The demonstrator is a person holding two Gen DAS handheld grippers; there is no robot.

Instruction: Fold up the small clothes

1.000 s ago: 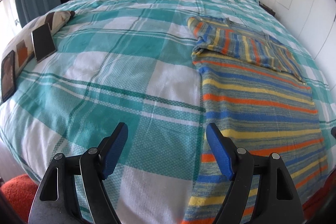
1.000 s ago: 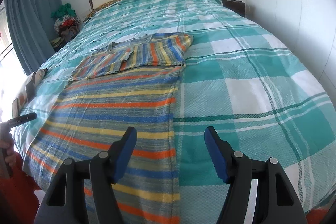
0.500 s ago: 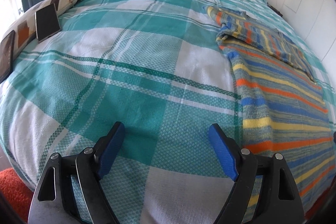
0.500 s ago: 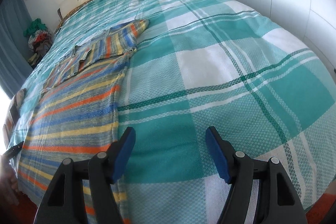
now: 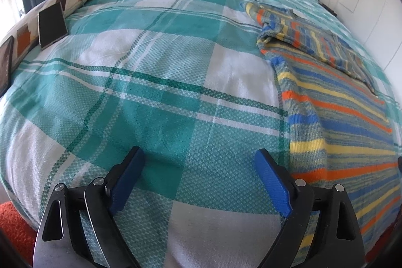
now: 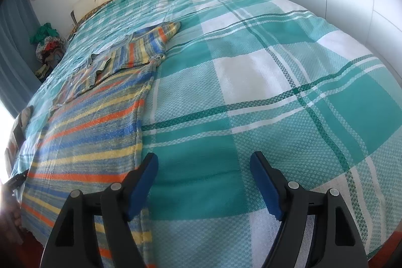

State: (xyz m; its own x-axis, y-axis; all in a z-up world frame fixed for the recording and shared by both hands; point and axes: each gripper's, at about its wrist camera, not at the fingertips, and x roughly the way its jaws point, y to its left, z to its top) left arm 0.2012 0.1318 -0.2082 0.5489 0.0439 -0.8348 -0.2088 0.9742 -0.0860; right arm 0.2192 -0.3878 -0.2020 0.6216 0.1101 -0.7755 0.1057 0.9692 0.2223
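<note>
Two grippers hover over the bed [image 5: 155, 97], jaws apart and gripping nothing. No legible writing appears on any item. The striped garment [image 5: 346, 132] lies flat on the checked bedspread, its side edge just right of the left gripper [image 5: 199, 158] jaws and passing under the left jaw of the right gripper [image 6: 203, 162]. Bare bedspread extends ahead of both. Two phones [image 5: 51, 24] rest far left.

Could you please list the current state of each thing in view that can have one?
left gripper: open, empty, over the bedspread.
right gripper: open, empty, beside the garment's edge.
striped garment: lying flat on the bed, sleeves folded across its top.
plaid bedspread: spread flat.
phone: screen dark, resting on a cushion.
</note>
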